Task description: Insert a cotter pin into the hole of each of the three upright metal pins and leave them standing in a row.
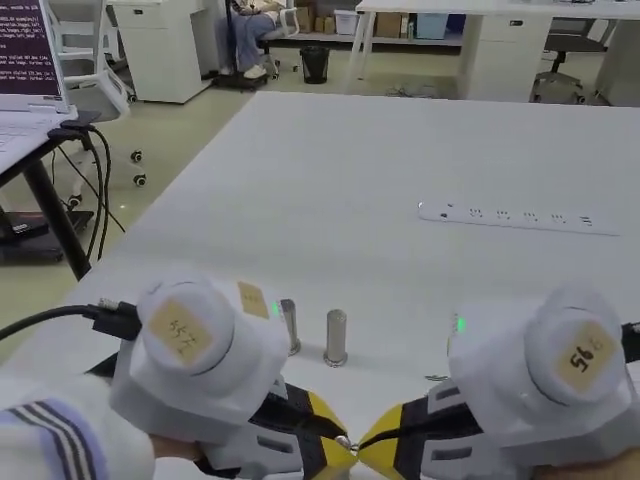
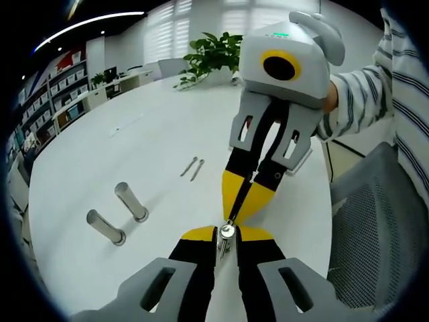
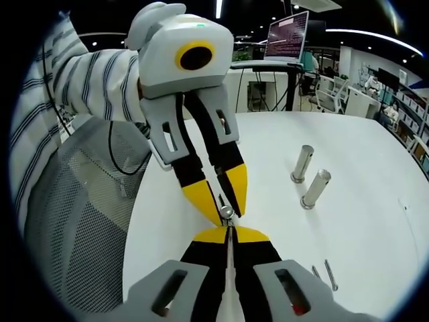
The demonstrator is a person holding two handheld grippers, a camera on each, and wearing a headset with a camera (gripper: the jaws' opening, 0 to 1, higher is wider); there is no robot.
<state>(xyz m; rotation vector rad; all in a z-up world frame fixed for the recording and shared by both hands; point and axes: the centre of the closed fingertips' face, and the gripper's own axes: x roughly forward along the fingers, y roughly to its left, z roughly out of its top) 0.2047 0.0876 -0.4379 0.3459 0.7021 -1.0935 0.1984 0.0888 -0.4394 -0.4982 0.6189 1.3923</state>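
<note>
Head view: white workbench (image 1: 400, 160). Two metal pins (image 1: 336, 337) stand upright side by side near its front edge, the left one partly hidden behind a gripper body. Left gripper (image 1: 338, 450) and right gripper (image 1: 368, 450) meet tip to tip in front of the pins, apart from them, with a small silver cotter pin (image 1: 344, 440) at the meeting point. A power strip (image 1: 520, 217) lies further back on the right; a laptop (image 1: 25, 60) sits off the bench at upper left

Left gripper view: own jaws of the left gripper (image 2: 227, 236) are drawn together, with the round loop of the cotter pin (image 2: 227, 231) pinched at their yellow tips. The right gripper (image 2: 233, 213) enters from above, its tips touching the loop. The metal pins (image 2: 131, 201) stand to the left, well apart from the jaws. Two loose cotter pins (image 2: 193, 168) lie flat beyond them

Right gripper view: jaws of the right gripper (image 3: 228, 233) are closed to a thin slit; whether they also pinch the pin cannot be told. The cotter pin (image 3: 226, 212) loop sits just past their tips, between the tips of the left gripper (image 3: 224, 201). The metal pins (image 3: 302, 164) stand to the right, and the loose cotter pins (image 3: 330, 274) lie low right
</note>
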